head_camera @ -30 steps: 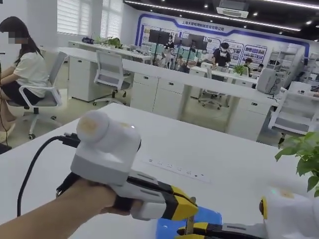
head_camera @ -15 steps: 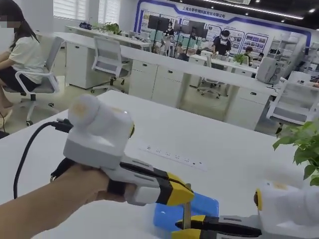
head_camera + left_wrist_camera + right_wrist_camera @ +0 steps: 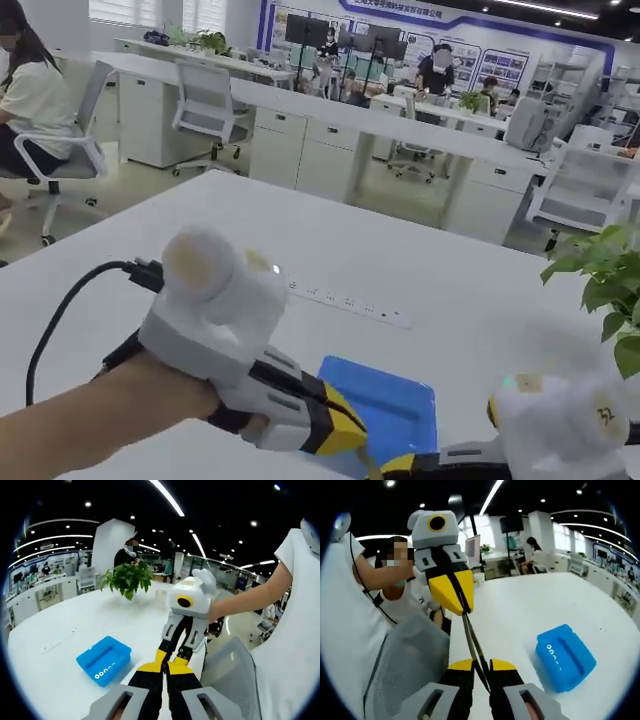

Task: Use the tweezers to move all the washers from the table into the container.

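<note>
**Grippers sink toward the near edge, tweezers (image 3: 471, 640) strung between them**

Both grippers now sit lower and nearer than half a second ago relative to the blue container (image 3: 390, 395). Part of that is the headset tipping down. The upright tweezers bar that stood over the container is down to a sliver at the bottom of the head view.

Left gripper (image 3: 350, 440) comes in from the left and right gripper (image 3: 402, 465) from the right. Their tips meet just at the container's near edge. In the right gripper view the left gripper's yellow jaws are pinched on one end of the tweezers, and the right gripper's own jaws are pressed on the other end. The long axis therefore runs tip to tip, roughly left-right across the table (image 3: 450, 290).

A row of small pale rings, probably the washers (image 3: 104, 672), lies along the container's long side facing the grippers. I can't tell whether they are inside it or on its rim.

The container lies just far of the jaws, with both grippers about equally near. While both ends are held, the tweezers can't pick anything up. One gripper likely has to let go and the other aim the free end far, toward the rings. I can't tell which end is the pointed one.
</note>
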`<state>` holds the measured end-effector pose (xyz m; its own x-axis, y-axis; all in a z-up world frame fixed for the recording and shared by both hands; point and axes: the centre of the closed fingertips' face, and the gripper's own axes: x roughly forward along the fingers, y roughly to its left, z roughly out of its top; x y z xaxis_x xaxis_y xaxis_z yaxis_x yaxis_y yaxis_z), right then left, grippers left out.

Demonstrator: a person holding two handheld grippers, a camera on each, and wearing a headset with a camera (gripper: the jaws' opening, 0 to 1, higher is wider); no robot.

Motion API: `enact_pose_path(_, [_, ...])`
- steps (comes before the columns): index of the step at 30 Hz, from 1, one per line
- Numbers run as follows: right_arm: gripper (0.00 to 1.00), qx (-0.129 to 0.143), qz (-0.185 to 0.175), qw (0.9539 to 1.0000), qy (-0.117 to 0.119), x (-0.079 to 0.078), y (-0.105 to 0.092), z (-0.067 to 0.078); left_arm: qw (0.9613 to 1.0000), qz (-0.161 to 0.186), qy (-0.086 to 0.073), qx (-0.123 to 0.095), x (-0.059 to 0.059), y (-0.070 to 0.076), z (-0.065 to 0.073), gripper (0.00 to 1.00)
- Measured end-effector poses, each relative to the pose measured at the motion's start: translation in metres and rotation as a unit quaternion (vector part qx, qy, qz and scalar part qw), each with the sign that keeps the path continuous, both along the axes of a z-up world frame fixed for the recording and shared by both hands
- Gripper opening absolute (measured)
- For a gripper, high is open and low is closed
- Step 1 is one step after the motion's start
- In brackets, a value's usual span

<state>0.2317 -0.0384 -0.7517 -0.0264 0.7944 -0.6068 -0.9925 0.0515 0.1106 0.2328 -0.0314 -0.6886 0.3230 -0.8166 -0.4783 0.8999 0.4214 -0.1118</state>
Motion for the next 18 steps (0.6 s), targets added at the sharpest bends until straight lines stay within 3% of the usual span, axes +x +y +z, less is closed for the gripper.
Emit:
enact_pose_path(3, [0.05,-0.026,0.027,0.9986,-0.037,-0.003,-0.004,-0.011,0.9999,0.000,0.010,0.000,0.001,-0.004,-0.008,0.00])
enact_pose_path(5, [0.04,-0.052,0.039,0.9965,-0.052,-0.006,-0.007,-0.019,0.9997,0.002,0.025,0.002,0.000,-0.005,-0.013,0.00])
enact_pose_path(9, [0.04,-0.071,0.052,0.9946,-0.055,-0.009,-0.010,-0.030,0.9989,-0.012,0.034,0.029,-0.004,-0.008,-0.029,0.00])
enact_pose_path(13, [0.04,-0.104,0.066,0.9909,-0.055,-0.009,-0.016,-0.039,0.9937,-0.039,0.040,0.097,-0.008,-0.002,-0.055,0.02])
enact_pose_path(18, [0.04,-0.134,0.086,0.9843,-0.075,-0.005,-0.020,-0.051,0.9915,-0.046,0.067,0.102,-0.008,-0.004,-0.068,0.01])
